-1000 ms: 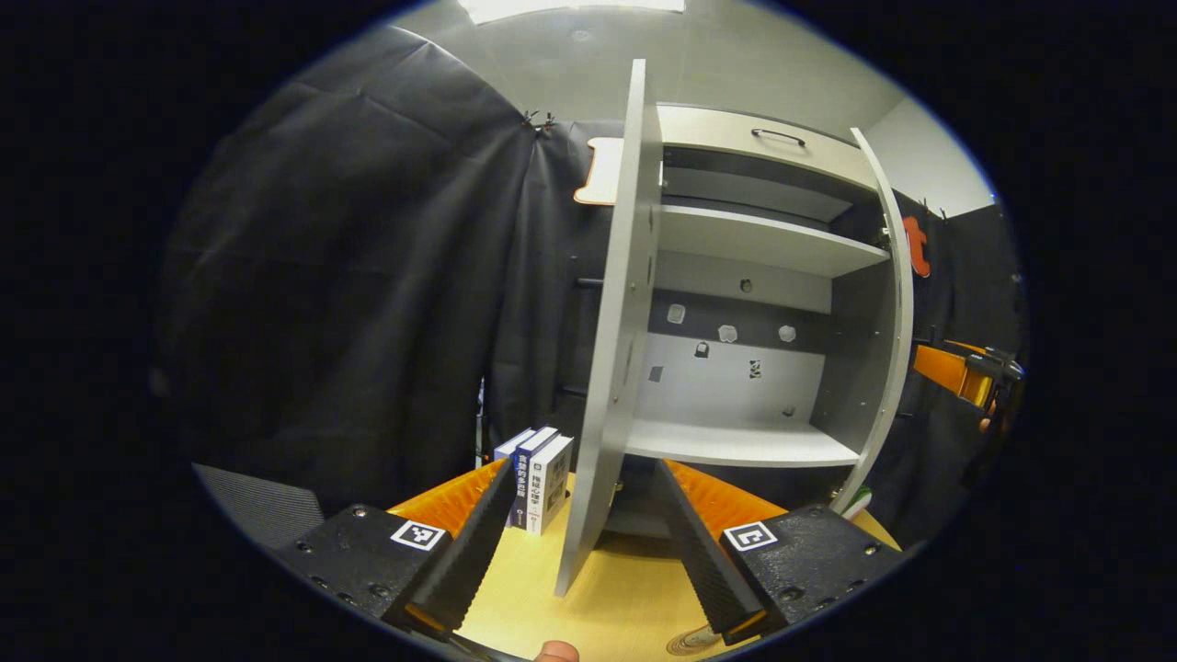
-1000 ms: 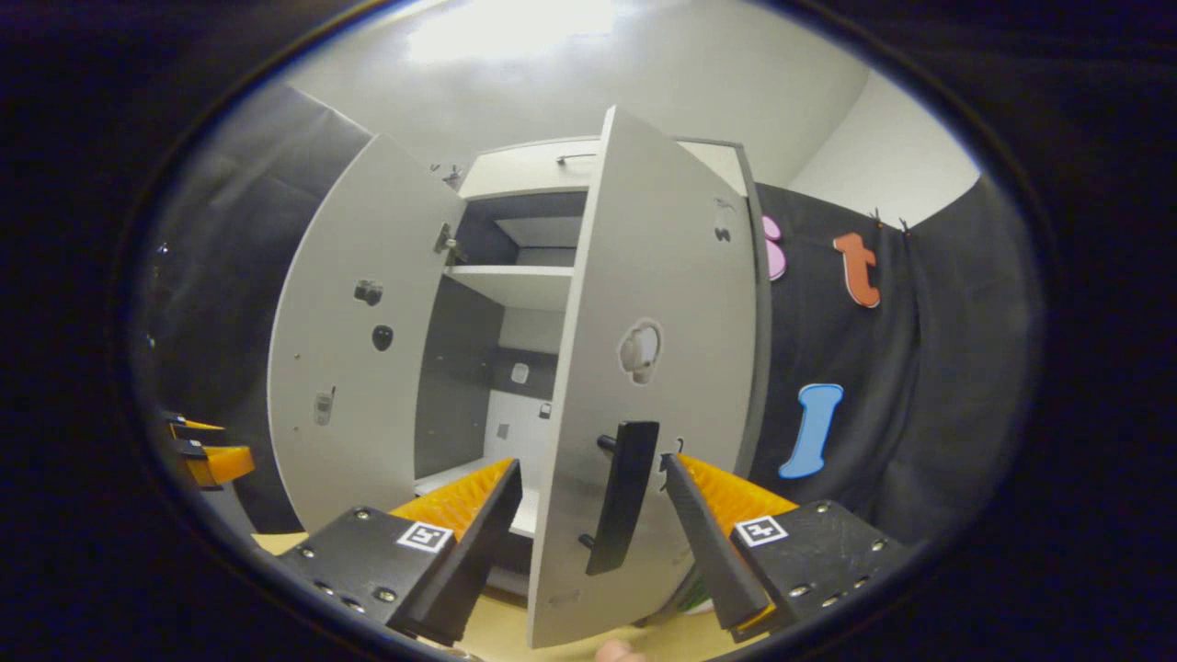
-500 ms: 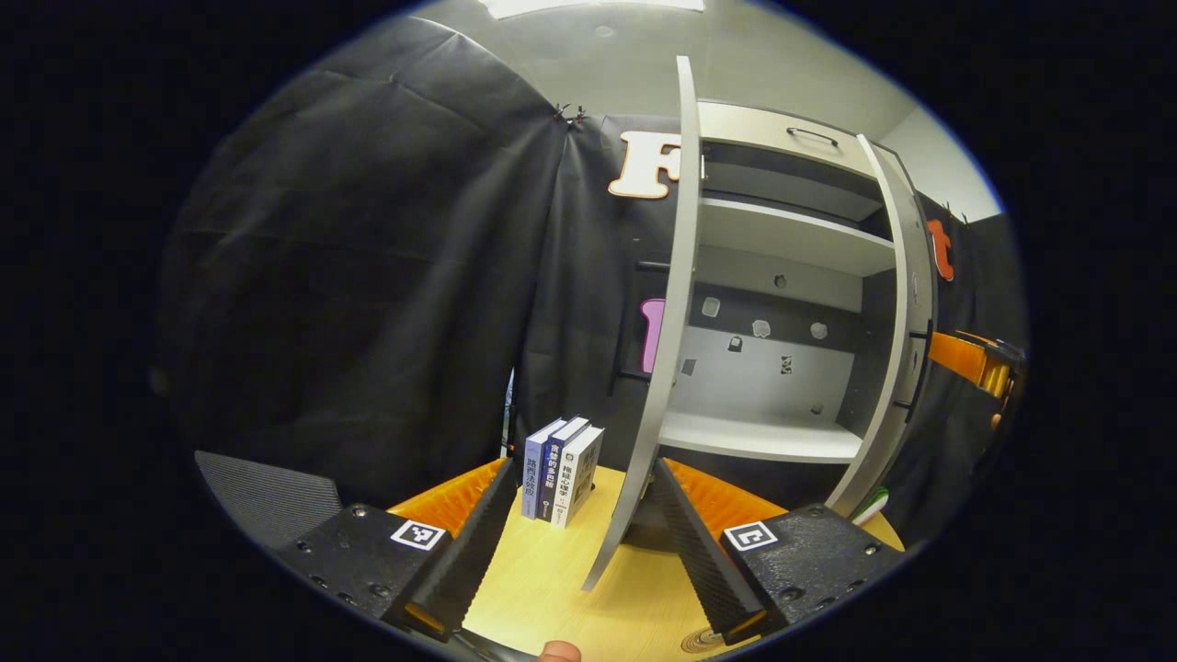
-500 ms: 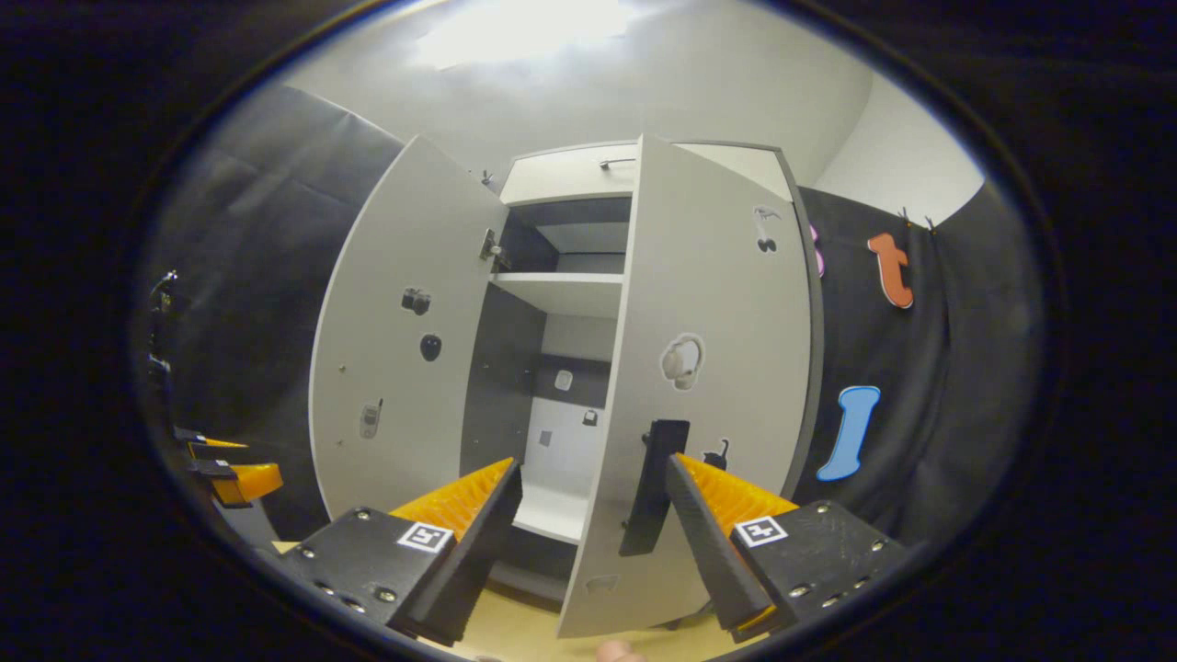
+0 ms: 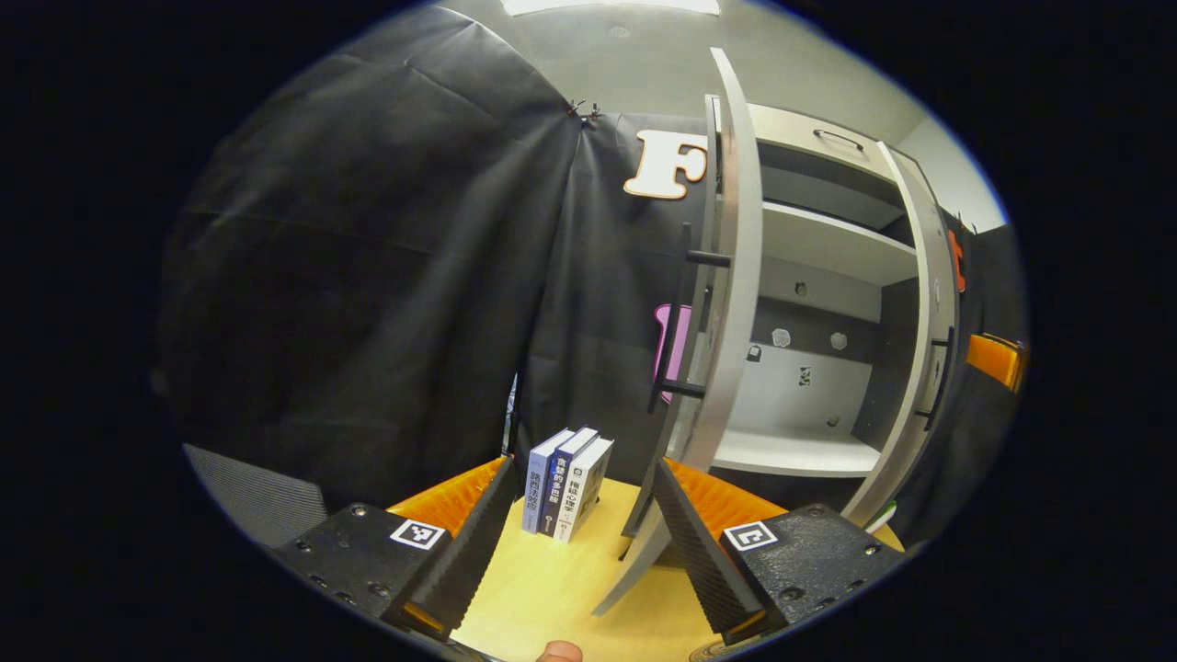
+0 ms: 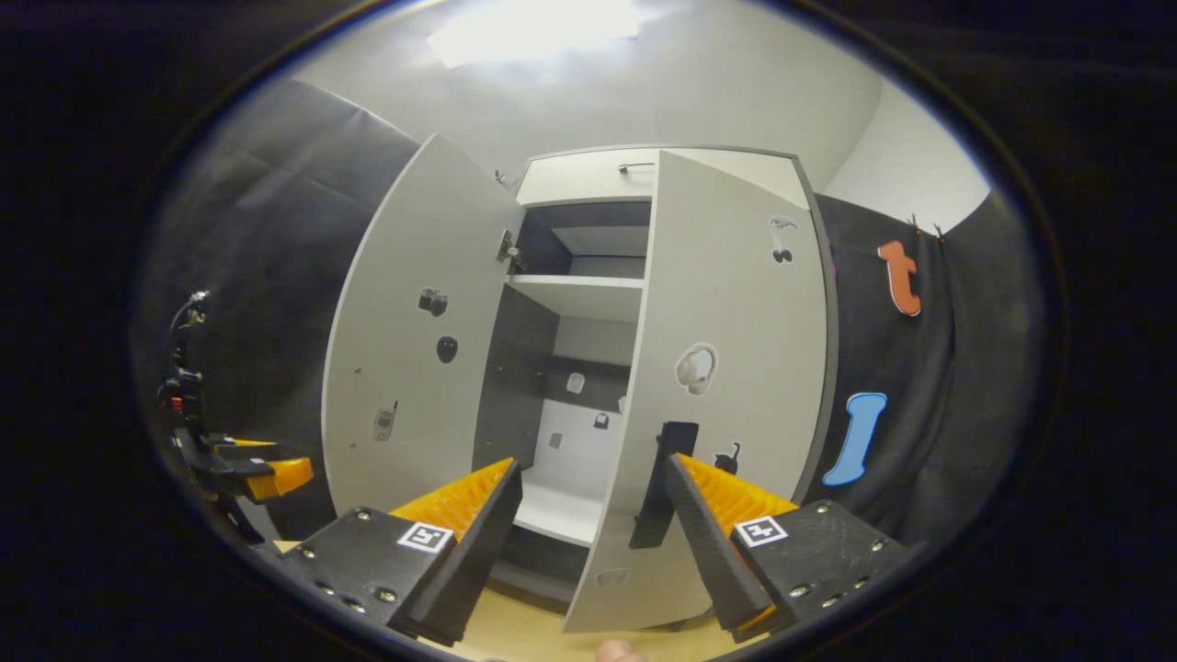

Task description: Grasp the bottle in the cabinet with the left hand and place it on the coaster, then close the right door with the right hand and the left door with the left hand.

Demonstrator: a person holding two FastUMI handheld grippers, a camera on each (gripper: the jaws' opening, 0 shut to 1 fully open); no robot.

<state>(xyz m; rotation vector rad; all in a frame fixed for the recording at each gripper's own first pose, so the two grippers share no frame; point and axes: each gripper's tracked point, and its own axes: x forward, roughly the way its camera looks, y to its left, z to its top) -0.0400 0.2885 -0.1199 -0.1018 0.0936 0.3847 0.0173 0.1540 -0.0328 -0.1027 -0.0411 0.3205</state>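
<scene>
Wooden tabletop (image 5: 552, 588) under books (image 5: 563, 483) beside open cabinet (image 5: 818, 276).

right gripper (image 6: 593, 515) fingers spread; right door (image 6: 726, 386) nearly closed; left door (image 6: 414, 340) open

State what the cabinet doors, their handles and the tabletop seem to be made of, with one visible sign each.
Cabinet doors: probably laminated board, matte grey, with flat, thin, square edges.
Handles: likely metal or plastic, black bars on short standoffs; the finish is hard to judge.
Tabletop: wood or wood-look laminate, pale yellow with faint grain.
</scene>
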